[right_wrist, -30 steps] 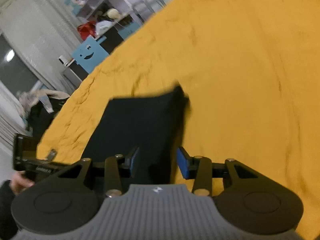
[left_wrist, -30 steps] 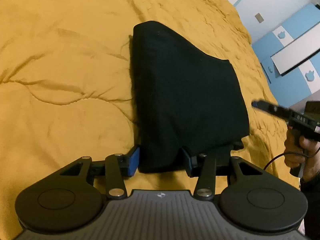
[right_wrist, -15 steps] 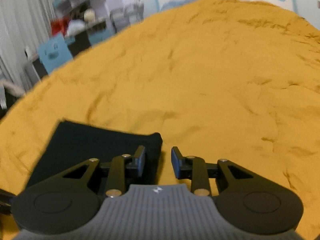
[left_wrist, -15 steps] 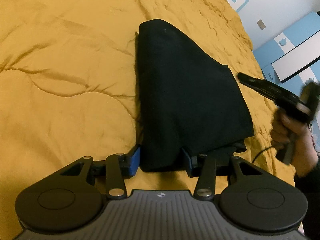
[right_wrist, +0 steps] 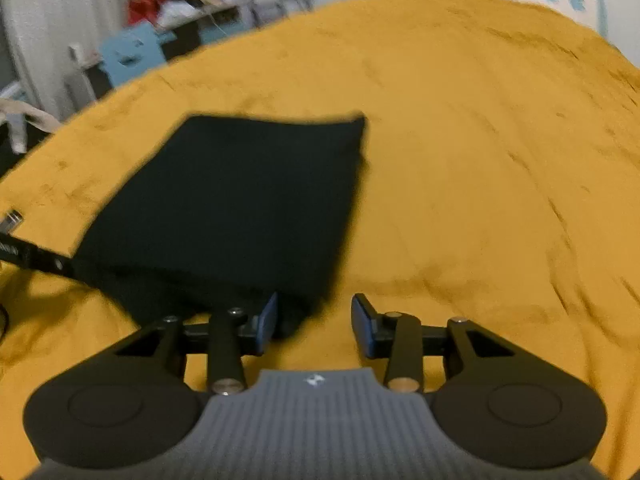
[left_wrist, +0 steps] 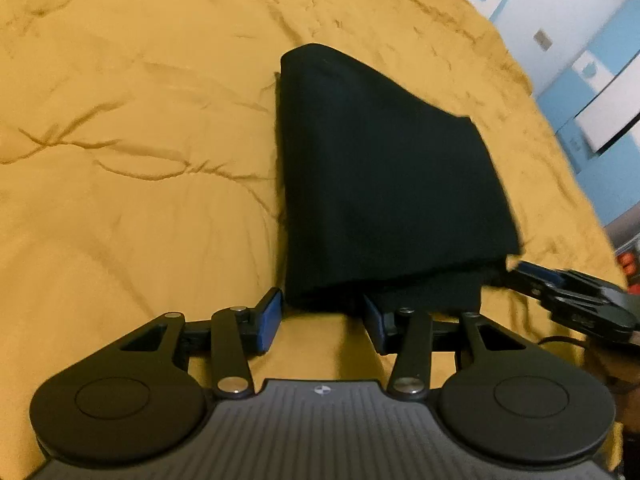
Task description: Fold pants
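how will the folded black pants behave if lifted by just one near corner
The folded black fabric pants would probably go floppy: soft stacked layers show at the near edge, so they would likely sag and unfold. They look light, barely denting the mustard-yellow quilted bedspread. A push would probably bunch them, since cloth lying on cloth tends to drag rather than slide.
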Demonstrator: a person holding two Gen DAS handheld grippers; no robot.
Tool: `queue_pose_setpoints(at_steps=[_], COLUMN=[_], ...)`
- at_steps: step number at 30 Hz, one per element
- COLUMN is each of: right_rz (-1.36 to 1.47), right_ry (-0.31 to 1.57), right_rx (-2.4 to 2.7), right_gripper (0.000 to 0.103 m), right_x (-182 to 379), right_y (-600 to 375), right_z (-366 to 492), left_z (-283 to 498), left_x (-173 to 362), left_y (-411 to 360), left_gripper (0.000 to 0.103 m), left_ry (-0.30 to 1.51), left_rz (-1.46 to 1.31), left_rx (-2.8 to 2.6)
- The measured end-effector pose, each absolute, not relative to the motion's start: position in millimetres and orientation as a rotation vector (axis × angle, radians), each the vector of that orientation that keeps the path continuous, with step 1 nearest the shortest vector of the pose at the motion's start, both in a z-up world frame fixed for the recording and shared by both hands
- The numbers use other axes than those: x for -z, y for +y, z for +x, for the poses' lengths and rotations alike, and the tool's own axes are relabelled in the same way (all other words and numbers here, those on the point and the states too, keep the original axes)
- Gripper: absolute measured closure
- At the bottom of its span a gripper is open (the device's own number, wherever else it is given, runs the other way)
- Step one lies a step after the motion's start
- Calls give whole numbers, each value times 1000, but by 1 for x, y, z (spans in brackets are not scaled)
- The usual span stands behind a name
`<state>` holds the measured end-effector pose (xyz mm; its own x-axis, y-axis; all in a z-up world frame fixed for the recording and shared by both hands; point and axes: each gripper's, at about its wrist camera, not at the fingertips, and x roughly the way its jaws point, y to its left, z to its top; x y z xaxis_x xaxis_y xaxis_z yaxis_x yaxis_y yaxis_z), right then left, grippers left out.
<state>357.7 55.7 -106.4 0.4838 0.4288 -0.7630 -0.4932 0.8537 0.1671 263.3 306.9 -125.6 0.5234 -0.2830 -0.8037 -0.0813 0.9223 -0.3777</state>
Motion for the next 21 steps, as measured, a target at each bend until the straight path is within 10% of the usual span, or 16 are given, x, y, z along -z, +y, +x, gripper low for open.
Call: queue_pose_setpoints(at_steps=[11,21], right_rz=[50,59], right_ry=[988,990], right_rx=[-448,-368], right_gripper=[20,21], right_x=[86,10], right_y=[14,26], right_z=[286,259], left_z=[212,186], left_x=[82,22], left_y=[250,201], left_gripper=[30,16], left_ry=[1031,924], left_rz=[-212,-125], left_rx=[25,-105])
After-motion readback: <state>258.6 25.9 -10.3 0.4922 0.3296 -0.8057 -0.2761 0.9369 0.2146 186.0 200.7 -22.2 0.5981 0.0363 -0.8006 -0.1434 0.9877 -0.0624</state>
